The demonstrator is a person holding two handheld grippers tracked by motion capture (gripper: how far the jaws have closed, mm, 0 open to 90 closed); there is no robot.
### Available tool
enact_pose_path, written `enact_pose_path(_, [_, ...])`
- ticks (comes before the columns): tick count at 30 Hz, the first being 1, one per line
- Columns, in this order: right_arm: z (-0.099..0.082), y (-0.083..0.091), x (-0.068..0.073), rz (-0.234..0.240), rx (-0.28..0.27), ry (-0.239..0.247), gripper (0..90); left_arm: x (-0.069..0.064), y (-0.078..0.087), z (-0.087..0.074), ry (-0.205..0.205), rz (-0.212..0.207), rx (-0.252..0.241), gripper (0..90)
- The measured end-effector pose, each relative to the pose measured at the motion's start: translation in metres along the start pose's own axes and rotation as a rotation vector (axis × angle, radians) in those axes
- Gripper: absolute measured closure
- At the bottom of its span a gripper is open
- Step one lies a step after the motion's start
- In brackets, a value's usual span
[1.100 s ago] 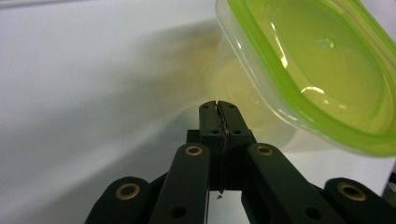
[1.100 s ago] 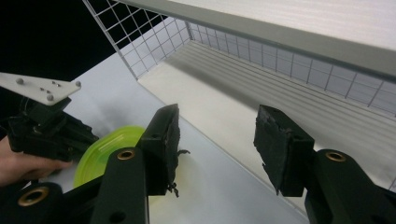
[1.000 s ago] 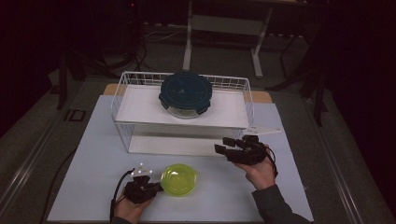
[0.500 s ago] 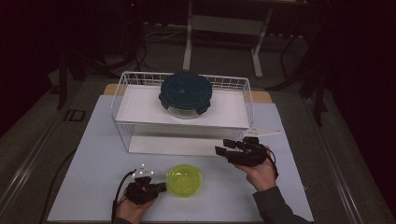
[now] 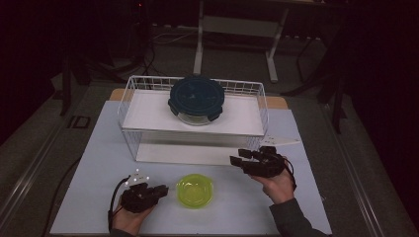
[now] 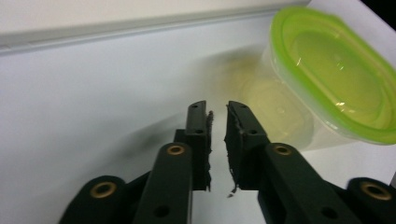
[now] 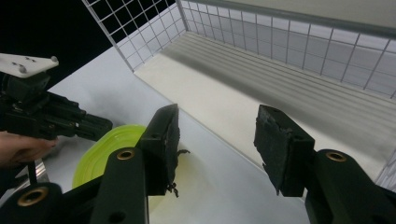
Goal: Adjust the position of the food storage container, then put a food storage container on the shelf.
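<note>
The small round lime-green plastic container (image 5: 195,190) sits on the white table surface (image 5: 89,163) near its front edge, between my two grippers and touching neither. My left gripper (image 5: 160,190) rests low on the table just left of the container, its tips pointing toward it with a small gap between. In the left gripper view (image 6: 217,116) the jaws are nearly closed on nothing, only a thin slit separating the pads, and the container (image 6: 336,88) lies ahead and to the right. My right gripper (image 5: 239,159) hovers to the right of and beyond the container, near the front of the white wire basket rack (image 5: 148,86). In the right gripper view (image 7: 217,135) its jaws are spread wide and empty, with the container (image 7: 100,154) showing behind the left jaw and my other gripper (image 7: 100,126) farther off. A dark blue round lidded glass container (image 5: 196,98) stands on the rack's white shelf.
</note>
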State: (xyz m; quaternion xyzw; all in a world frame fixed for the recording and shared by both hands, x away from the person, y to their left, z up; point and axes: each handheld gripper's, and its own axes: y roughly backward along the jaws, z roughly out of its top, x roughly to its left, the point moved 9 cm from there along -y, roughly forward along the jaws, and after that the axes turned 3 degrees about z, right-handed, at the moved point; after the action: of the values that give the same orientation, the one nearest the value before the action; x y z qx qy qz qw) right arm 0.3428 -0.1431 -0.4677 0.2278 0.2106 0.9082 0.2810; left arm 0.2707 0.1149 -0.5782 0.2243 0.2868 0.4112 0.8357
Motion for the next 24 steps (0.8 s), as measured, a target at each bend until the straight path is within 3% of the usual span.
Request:
enact_pose_path(2, [0.000, 0.000, 0.000, 0.001, -0.003, -0.001, 49.2, 0.001, 0.004, 0.003, -0.002, 0.000, -0.016, 75.9])
enact_pose_path(10, [-0.007, -0.001, 0.000, 0.009, -0.003, -0.009, 49.1, 0.002, 0.014, 0.009, 0.001, -0.022, -0.056, 62.2])
enact_pose_path(24, [-0.022, -0.006, 0.003, 0.032, 0.012, -0.030, 48.9, -0.001, 0.022, 0.015, 0.009, -0.066, -0.070, 55.6])
